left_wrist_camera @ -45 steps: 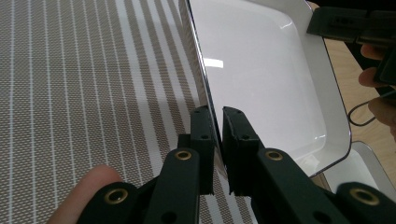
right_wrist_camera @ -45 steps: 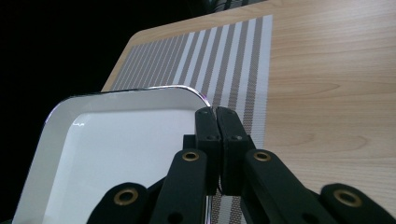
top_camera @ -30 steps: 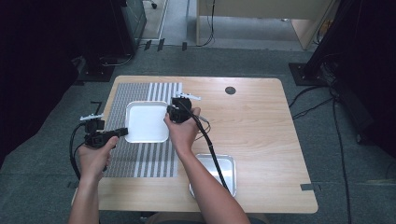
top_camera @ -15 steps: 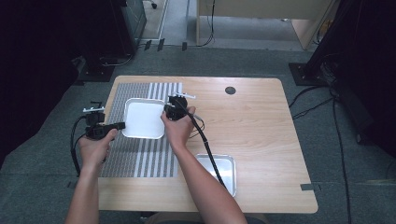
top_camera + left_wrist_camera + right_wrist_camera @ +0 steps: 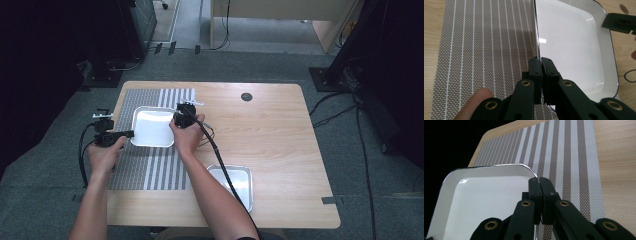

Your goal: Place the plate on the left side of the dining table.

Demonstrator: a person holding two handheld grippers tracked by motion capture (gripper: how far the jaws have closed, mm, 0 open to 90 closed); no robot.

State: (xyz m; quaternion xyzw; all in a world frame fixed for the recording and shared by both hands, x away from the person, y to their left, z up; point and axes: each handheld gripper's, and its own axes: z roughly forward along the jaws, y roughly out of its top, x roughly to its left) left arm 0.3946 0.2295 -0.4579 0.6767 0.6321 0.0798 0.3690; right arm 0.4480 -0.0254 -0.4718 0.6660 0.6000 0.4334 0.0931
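Note:
A white tray (image 5: 152,127) with a dark rim sits over the striped placemat (image 5: 150,170), held from both sides. My left gripper (image 5: 130,133) is shut on its left rim; in the left gripper view the jaws (image 5: 540,60) pinch the rim of the tray (image 5: 574,45). My right gripper (image 5: 175,120) is shut on the opposite rim; in the right gripper view the jaws (image 5: 539,180) close on a corner edge of the tray (image 5: 484,202). The tray is empty. It seems raised a little off the mat, with a shadow beside it.
A second white tray (image 5: 235,182) lies near the table's front edge, partly under the right forearm. The wooden table (image 5: 280,130) has a small dark round hole (image 5: 246,96) at the back. The right gripper's cable trails along the forearm. Dark floor surrounds the table.
The tray, held by both grippers, has shifted slightly left and away from the person. Both hands moved with it.

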